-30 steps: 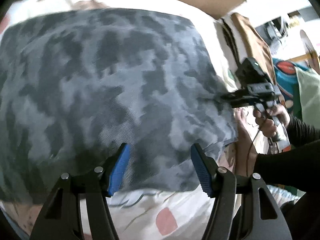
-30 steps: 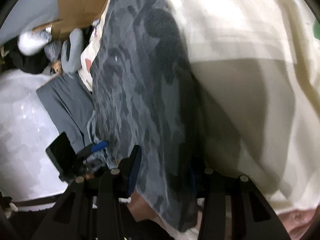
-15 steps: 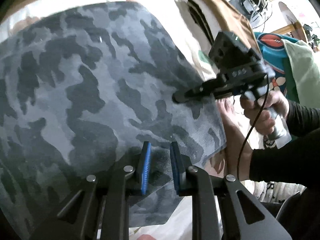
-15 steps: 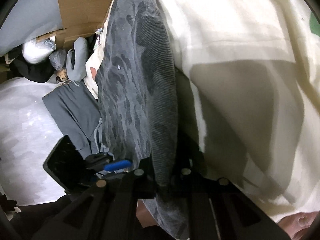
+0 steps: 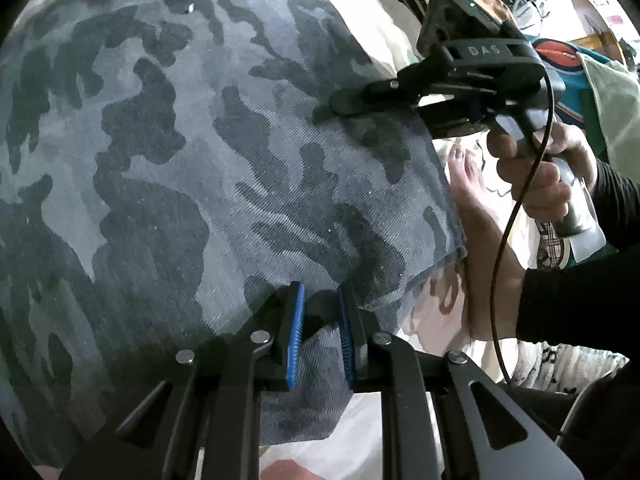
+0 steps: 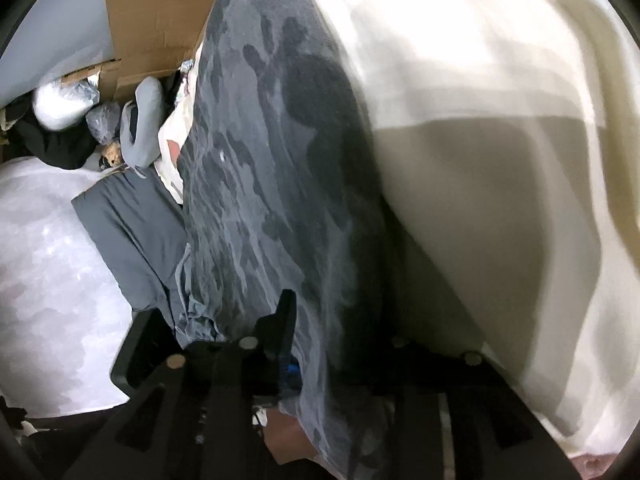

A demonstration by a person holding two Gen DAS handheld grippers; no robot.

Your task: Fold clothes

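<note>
A grey camouflage garment (image 5: pixel 208 152) fills most of the left wrist view, lifted and spread. My left gripper (image 5: pixel 320 308) is shut on its near lower edge, cloth pinched between the blue pads (image 5: pixel 295 332). My right gripper (image 5: pixel 340 106) shows at the garment's right edge, held by a hand (image 5: pixel 532 176), its fingers clamped on the cloth. In the right wrist view the garment (image 6: pixel 272 184) runs up from my right gripper (image 6: pixel 332 344), which is shut on its edge; one finger is hidden under the cloth.
A cream sheet (image 6: pixel 480 140) lies under the garment. Folded dark grey clothes (image 6: pixel 128 224), a cardboard box (image 6: pixel 160 12) and plastic bags (image 6: pixel 64 104) sit at the left. A teal printed garment (image 5: pixel 568 76) and a bare foot (image 5: pixel 472 200) are at the right.
My left gripper went from open to shut on the garment's near edge. My right gripper closed on the right edge. The garment has been lifted and drawn closer to both cameras.
</note>
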